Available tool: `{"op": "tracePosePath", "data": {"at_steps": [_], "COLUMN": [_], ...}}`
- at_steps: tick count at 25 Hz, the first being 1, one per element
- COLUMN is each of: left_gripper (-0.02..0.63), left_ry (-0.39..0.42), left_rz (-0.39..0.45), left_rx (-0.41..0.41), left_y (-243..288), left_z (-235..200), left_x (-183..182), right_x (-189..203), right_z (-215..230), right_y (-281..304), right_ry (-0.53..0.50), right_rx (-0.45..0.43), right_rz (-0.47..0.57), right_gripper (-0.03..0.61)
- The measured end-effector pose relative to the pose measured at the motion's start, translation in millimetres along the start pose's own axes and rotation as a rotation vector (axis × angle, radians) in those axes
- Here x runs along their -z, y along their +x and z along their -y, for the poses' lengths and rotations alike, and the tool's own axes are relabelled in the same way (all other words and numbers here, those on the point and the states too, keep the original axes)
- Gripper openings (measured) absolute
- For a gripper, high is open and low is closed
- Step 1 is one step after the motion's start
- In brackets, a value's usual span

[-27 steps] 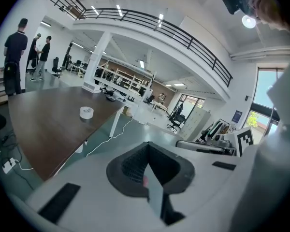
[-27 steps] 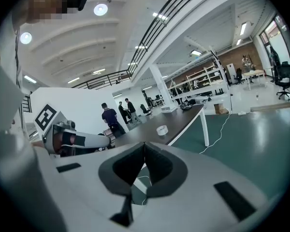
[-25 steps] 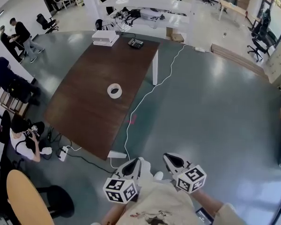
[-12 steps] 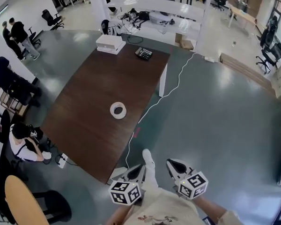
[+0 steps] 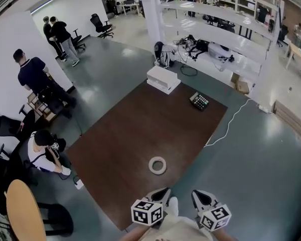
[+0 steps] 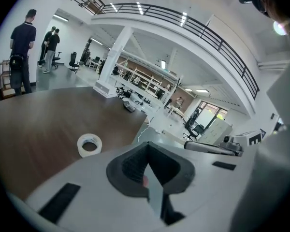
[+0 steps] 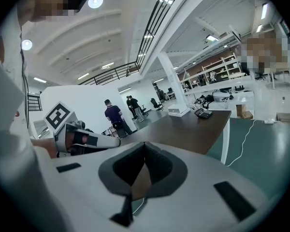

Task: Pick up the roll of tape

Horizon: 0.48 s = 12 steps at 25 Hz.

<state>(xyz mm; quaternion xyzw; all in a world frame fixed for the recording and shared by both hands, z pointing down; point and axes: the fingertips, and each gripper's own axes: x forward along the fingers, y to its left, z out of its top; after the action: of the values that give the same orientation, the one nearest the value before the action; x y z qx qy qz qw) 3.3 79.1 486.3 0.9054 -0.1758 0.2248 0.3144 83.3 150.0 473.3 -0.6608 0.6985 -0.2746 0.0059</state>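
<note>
The white roll of tape (image 5: 157, 165), lying on the dark brown wooden counter (image 5: 140, 129), now sits much nearer the left gripper (image 5: 162, 194) and right gripper (image 5: 200, 197) than a second ago, so a reach looks close. Both pairs of fingers are clenched and empty. The right gripper view misses the roll.

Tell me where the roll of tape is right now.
In the head view the roll of tape lies flat on the brown table near its closest edge, just ahead of the left gripper, well short of the calculator.
</note>
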Motion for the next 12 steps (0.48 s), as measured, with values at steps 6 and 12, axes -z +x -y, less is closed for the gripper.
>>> {"op": "tracePosePath", "data": {"at_steps": [6, 12], "left_gripper": [0.006, 0.006], "left_ry": [-0.031, -0.092], "left_rz": [0.044, 0.098], "left_rx": [-0.076, -0.227], "left_y": [24.7, 24.3], "left_z": [-42.9, -82.7], "left_x": [-34.7, -43.0], "right_x": [-20.4, -21.7], "right_z": [23.0, 18.9], "right_y": [67.8, 125.9], "right_ry": [-0.050, -0.087], "right_rx": [-0.103, -0.256], "right_rz": [-0.072, -0.188], "right_gripper": [0.006, 0.006]}}
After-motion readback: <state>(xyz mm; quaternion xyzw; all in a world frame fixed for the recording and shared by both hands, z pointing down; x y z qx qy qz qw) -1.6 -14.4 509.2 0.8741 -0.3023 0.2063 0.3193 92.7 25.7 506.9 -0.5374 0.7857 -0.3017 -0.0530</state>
